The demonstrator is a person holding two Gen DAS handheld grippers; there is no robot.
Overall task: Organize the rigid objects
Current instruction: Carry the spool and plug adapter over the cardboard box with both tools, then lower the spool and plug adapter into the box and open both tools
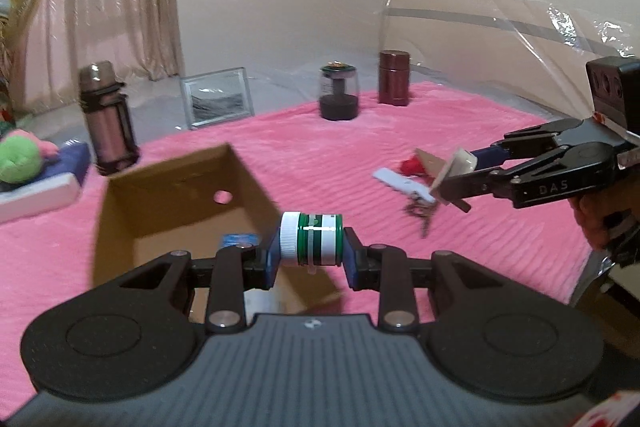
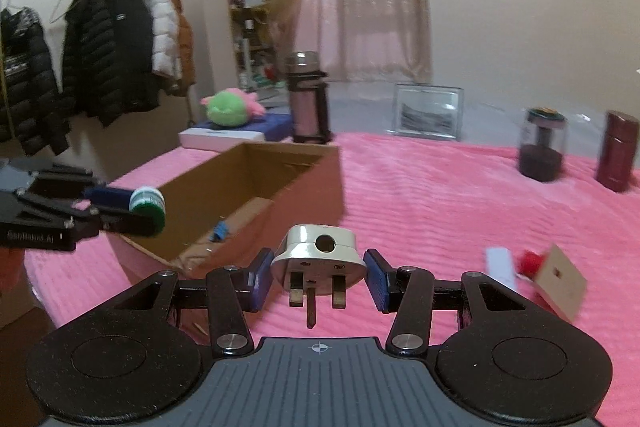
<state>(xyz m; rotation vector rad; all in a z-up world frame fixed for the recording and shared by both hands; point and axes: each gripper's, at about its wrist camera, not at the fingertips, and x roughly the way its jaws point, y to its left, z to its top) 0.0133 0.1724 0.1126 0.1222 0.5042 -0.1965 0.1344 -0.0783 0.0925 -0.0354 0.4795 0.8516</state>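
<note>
My left gripper (image 1: pixel 311 259) is shut on a small green bottle with a white cap (image 1: pixel 312 239), held sideways over the near right edge of an open cardboard box (image 1: pixel 168 203). The same bottle (image 2: pixel 147 207) shows in the right wrist view at the box's (image 2: pixel 256 179) left side. My right gripper (image 2: pixel 318 277) is shut on a cream three-pin plug (image 2: pixel 318 259), prongs pointing toward the camera, above the pink blanket. The plug also shows in the left wrist view (image 1: pixel 452 171). A small blue item (image 2: pixel 220 230) lies inside the box.
A white stick (image 2: pixel 500 265), a red item (image 2: pixel 530 263) and a cardboard square (image 2: pixel 558 281) lie on the pink blanket (image 2: pixel 440 195). A flask (image 2: pixel 308 99), a picture frame (image 2: pixel 428 113), a dark jar (image 2: pixel 542 143) and a maroon tumbler (image 2: pixel 618 151) stand at the back. A green plush toy (image 2: pixel 230 109) lies on books.
</note>
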